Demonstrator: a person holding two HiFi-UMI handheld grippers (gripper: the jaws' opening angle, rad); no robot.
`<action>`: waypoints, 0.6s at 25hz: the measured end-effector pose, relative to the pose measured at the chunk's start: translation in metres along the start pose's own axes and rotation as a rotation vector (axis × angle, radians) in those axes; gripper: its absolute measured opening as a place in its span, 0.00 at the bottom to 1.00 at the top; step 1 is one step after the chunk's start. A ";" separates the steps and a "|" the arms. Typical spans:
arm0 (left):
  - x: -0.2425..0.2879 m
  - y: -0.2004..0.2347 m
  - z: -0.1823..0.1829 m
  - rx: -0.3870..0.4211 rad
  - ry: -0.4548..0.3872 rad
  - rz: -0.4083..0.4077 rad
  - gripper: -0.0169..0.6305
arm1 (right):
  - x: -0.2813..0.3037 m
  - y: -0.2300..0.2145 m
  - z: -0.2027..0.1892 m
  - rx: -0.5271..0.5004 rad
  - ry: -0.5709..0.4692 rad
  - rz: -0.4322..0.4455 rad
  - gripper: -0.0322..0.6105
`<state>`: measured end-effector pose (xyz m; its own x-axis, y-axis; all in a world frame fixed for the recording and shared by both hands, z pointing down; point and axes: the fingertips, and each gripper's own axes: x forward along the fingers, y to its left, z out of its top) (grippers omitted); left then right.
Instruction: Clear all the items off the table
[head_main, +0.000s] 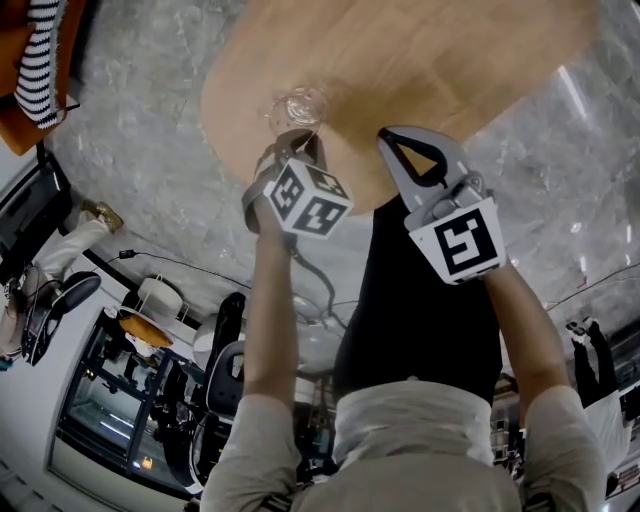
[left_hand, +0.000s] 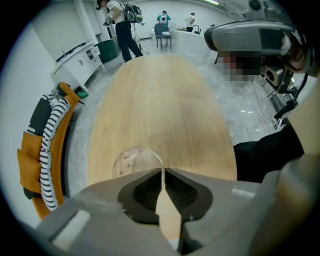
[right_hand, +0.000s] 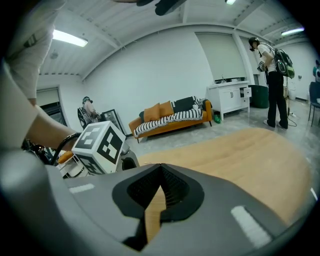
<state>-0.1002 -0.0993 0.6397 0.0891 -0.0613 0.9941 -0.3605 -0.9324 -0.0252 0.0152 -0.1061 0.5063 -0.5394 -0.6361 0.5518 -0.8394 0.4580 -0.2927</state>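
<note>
A clear drinking glass (head_main: 297, 106) stands upright near the close end of the oval wooden table (head_main: 450, 60). My left gripper (head_main: 297, 138) hovers right behind it, shut with nothing in it. In the left gripper view the glass (left_hand: 134, 161) shows just past the closed tips and a little left of my left gripper (left_hand: 163, 171). My right gripper (head_main: 388, 137) is over the table edge to the right, apart from the glass. In its own view my right gripper (right_hand: 160, 166) is shut and empty, and the left gripper's marker cube (right_hand: 100, 144) shows at left.
An orange sofa with striped cushions (right_hand: 170, 117) stands off the table's left side (left_hand: 47, 150). White cabinets (left_hand: 80, 62) line the wall. A person with a backpack (right_hand: 272, 75) stands beyond the table's far end. Grey marble floor (head_main: 150, 150) surrounds the table.
</note>
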 end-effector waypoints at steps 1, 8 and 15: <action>0.002 -0.001 0.000 0.003 0.007 -0.007 0.07 | 0.001 -0.001 0.000 0.000 0.000 0.000 0.06; 0.011 -0.006 -0.003 0.013 0.050 -0.013 0.10 | 0.000 -0.003 -0.002 0.012 0.004 0.001 0.06; 0.021 -0.002 -0.002 0.079 0.067 0.024 0.10 | -0.001 -0.007 -0.010 0.033 0.007 -0.009 0.06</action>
<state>-0.0991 -0.0983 0.6610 0.0182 -0.0630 0.9978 -0.2870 -0.9564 -0.0552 0.0221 -0.1025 0.5158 -0.5311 -0.6356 0.5602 -0.8462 0.4310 -0.3132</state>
